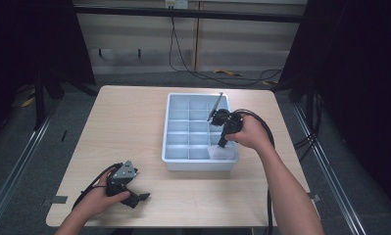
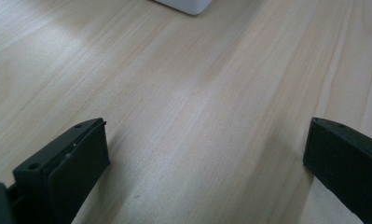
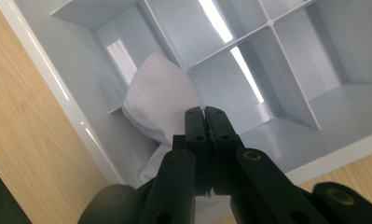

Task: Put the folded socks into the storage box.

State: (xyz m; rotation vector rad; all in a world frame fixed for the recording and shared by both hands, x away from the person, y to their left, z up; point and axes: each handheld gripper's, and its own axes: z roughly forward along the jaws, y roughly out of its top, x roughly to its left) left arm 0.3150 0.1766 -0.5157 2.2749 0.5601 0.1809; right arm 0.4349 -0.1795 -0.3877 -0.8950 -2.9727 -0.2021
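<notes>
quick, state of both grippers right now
Left gripper: open, holding nothing, low over the table.
Right gripper: jaws shut, over the white cloth in the tray; a grip on it cannot be told.

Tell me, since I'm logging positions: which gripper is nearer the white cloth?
Right. The right gripper is over the white cloth in the tray's corner compartment; the left gripper rests on the table, apart.

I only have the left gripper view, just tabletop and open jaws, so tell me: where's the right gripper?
Observer: The right gripper points down into the near right corner compartment of the grey divided tray.
Operator: Anything in that compartment?
Observer: A crumpled white cloth lies there.
Operator: Is it gripped?
Observer: The jaws are shut right at the cloth; whether they pinch it, I cannot tell.
</notes>
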